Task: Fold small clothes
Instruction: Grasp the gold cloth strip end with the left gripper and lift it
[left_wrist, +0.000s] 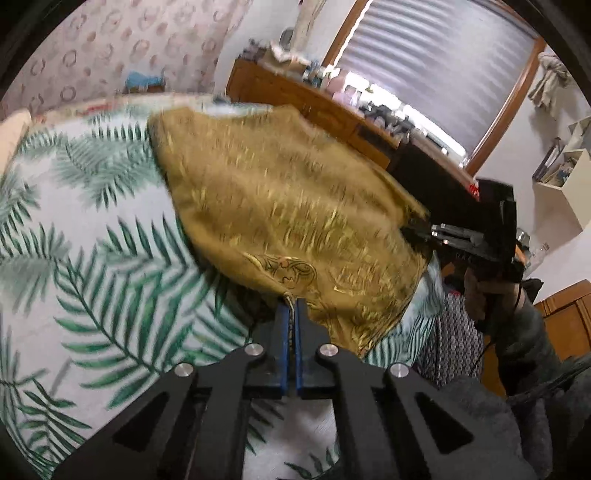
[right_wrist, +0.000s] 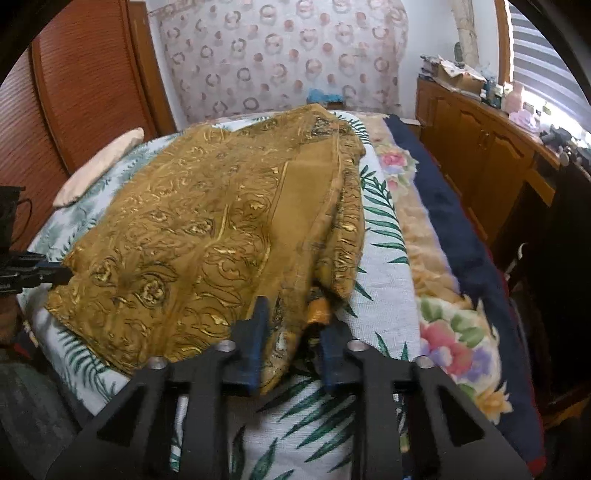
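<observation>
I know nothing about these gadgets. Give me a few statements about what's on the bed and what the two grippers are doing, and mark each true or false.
1. The left gripper is shut on an edge of the mustard-gold garment. True.
2. The garment lies on a plain white sheet. False: the bedspread has green palm leaves.
3. Cloth sits between the right gripper's fingers. True.
4. The garment is folded into a small neat square. False: it lies spread wide over the bed, with one side doubled over.
5. A floral blanket lies to the right of the garment in the right wrist view. True.
</observation>
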